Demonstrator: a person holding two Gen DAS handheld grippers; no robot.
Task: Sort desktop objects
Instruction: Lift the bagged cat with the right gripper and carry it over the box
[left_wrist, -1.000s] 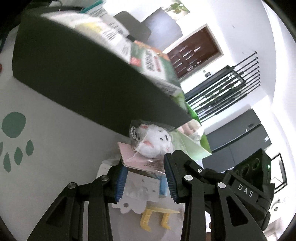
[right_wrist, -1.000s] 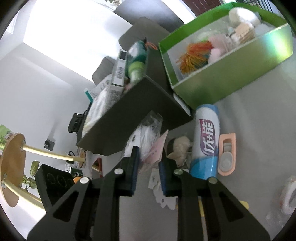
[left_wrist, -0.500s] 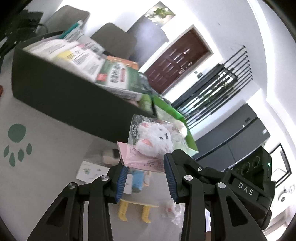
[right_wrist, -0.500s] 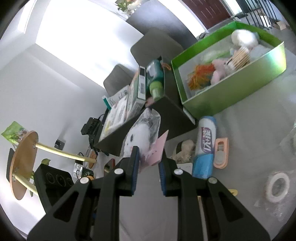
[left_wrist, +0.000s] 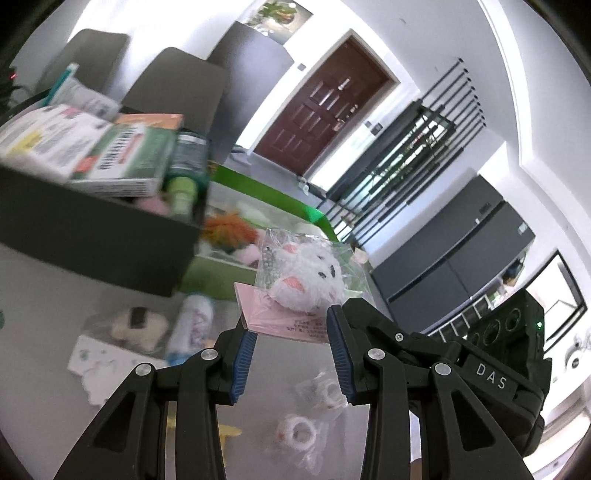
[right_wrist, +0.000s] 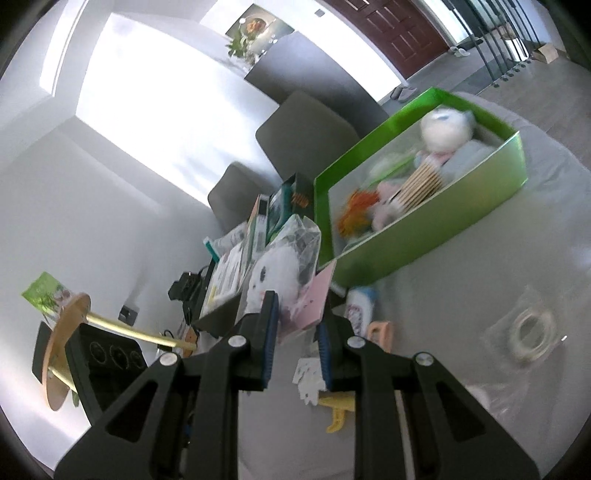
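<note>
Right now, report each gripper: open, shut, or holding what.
Left gripper: jaws shut on the bagged plush toy, at its pink card.
Right gripper: jaws shut on the same bagged plush toy.

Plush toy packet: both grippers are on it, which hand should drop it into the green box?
Right, probably. The right gripper views the green box open and unobstructed beyond the plush toy packet; from the left gripper, the dark box crowds it.

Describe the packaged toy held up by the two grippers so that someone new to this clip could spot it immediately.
Start at the bright green open box on the grey table, then look just in front of it, above the clutter. There both grippers hold one clear plastic bag on a pink backing card: the only white fluffy plush off the table.
</note>
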